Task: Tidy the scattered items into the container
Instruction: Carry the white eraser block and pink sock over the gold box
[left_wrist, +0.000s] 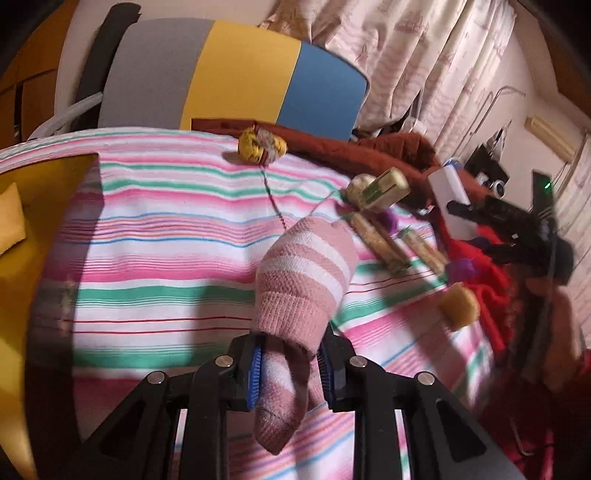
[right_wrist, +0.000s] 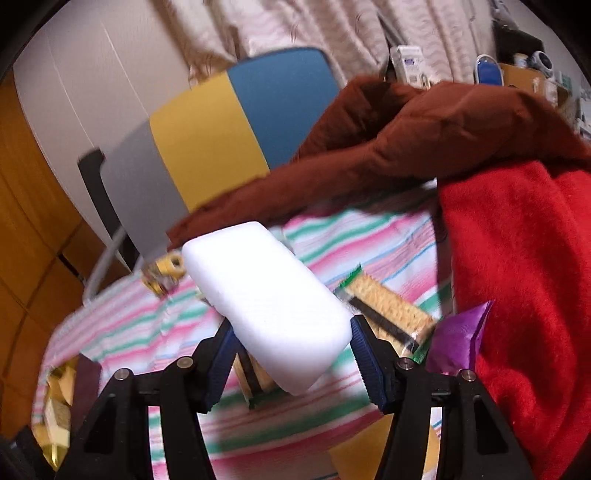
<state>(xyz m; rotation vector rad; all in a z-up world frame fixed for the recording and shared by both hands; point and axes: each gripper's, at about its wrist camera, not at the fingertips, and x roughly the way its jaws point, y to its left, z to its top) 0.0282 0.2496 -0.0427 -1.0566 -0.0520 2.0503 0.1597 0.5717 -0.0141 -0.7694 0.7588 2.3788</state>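
currently: left gripper (left_wrist: 290, 373) is pinching a pink striped sock (left_wrist: 303, 284), dangling above the striped cloth (left_wrist: 155, 236); right gripper (right_wrist: 291, 360) is clamping a white foam block (right_wrist: 266, 302) over the biscuit packs (right_wrist: 391, 310).

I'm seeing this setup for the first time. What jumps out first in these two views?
A pink-and-white striped sock hangs clamped in the left tongs over the striped cloth. The right tongs grip a white foam block, lifted above cracker packs. A red blanket fills the right side.
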